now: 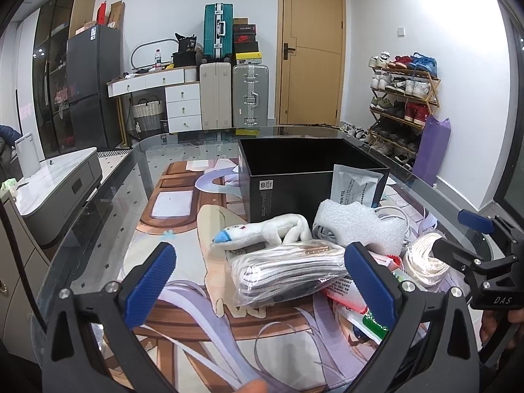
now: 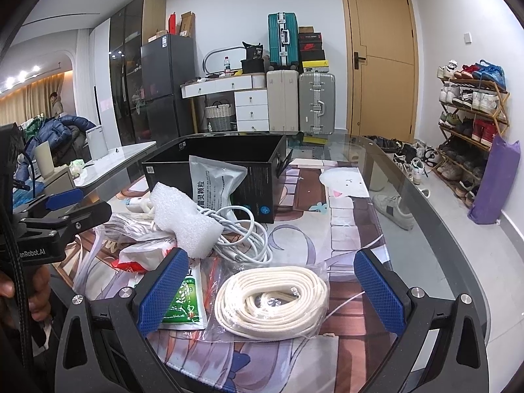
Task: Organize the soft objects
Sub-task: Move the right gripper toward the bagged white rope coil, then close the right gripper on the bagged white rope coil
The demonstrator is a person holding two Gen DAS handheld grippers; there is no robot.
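Observation:
A pile of soft items lies on the printed mat in front of an open black box (image 1: 311, 177) (image 2: 229, 163). In the left wrist view my left gripper (image 1: 262, 281) is open around a clear bag of striped cloth (image 1: 288, 268), just short of it. Behind the bag lie a white plush toy (image 1: 262, 232) and a white foam piece (image 1: 357, 222) (image 2: 183, 219). In the right wrist view my right gripper (image 2: 271, 291) stands open around a bagged coil of cream rope (image 2: 271, 298) (image 1: 425, 262). A white cable (image 2: 242, 239), a green packet (image 2: 183, 298) and a grey pouch (image 2: 213, 180) lie nearby.
The glass table's curved edge (image 2: 458, 229) runs along the right; its left edge (image 1: 98, 196) borders a grey cabinet. A shoe rack (image 2: 471, 131), a purple bag (image 2: 497, 183), suitcases (image 1: 235, 95) and a door stand behind. A hand (image 2: 19, 281) holds the left gripper's handle.

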